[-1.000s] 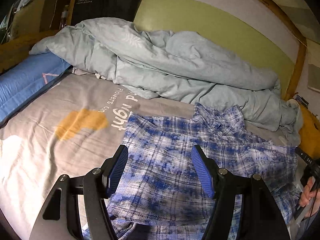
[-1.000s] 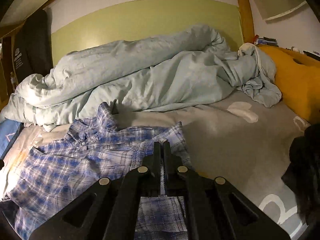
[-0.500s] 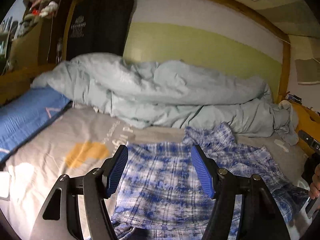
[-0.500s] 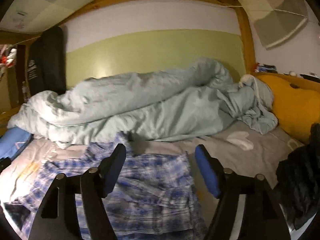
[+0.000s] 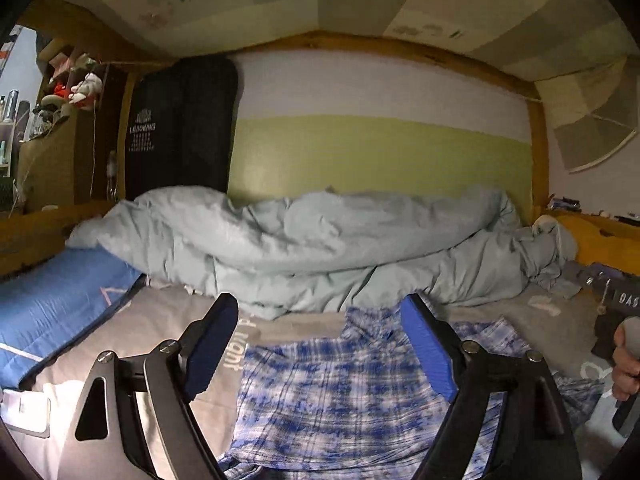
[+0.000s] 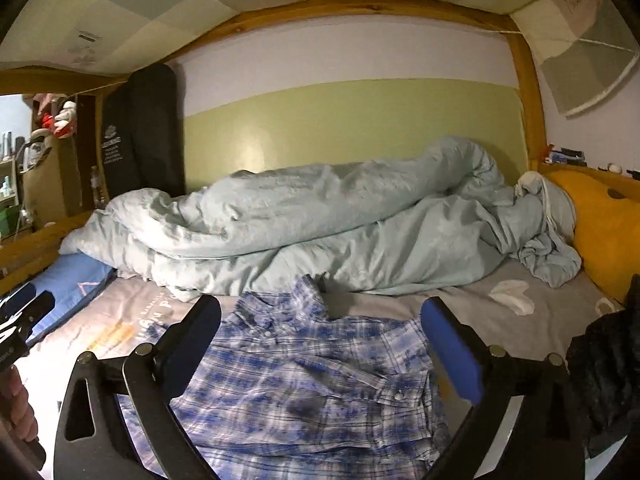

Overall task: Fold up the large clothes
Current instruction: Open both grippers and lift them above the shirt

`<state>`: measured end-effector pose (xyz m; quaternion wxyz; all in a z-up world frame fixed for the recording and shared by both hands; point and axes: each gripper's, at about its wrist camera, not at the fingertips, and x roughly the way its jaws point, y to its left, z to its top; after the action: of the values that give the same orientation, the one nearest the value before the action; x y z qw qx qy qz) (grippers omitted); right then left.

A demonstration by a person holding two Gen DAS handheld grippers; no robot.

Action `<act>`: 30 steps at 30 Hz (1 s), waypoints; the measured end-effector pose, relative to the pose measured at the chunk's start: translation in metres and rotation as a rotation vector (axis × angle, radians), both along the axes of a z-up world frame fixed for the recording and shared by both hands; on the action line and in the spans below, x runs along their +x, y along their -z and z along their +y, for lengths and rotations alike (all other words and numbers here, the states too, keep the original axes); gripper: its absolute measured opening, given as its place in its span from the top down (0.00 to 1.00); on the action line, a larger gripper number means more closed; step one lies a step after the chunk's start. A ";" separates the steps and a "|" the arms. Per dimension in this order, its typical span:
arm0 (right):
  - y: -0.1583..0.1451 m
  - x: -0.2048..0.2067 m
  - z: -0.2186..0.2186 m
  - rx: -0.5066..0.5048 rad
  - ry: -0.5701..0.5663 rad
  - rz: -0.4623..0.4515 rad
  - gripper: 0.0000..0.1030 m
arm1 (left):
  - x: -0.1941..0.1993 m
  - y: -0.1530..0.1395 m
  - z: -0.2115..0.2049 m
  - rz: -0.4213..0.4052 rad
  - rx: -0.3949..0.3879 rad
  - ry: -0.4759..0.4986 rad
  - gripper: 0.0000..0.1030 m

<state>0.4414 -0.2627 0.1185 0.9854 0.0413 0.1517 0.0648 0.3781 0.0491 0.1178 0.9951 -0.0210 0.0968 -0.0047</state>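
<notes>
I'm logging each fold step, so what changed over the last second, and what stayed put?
The right gripper, shut over the blue plaid shirt a second ago, has let go; its jaws are opening with nothing between them. The left gripper is opening wider, also empty. Both have lifted and tipped up, so more wall shows. The shirt stays on the bed sheet, the pale duvet bunched behind it.

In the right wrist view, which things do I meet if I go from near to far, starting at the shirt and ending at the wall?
Blue plaid shirt → grey bed sheet → crumpled pale green duvet → green and white wall.
</notes>
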 end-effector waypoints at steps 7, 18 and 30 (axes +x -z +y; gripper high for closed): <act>-0.016 -0.023 0.007 0.005 -0.007 -0.064 0.03 | -0.025 -0.017 -0.011 -0.084 0.041 -0.014 0.00; -0.028 -0.042 0.009 0.026 -0.016 -0.104 0.01 | -0.053 -0.033 -0.016 -0.164 0.021 -0.002 0.00; -0.041 -0.060 0.006 0.046 -0.020 -0.117 0.01 | -0.073 -0.046 -0.026 -0.191 0.043 -0.002 0.00</act>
<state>0.3819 -0.2566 0.1591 0.9907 0.0585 0.0925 0.0805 0.3048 0.0233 0.1637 1.0000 0.0009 0.0017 -0.0037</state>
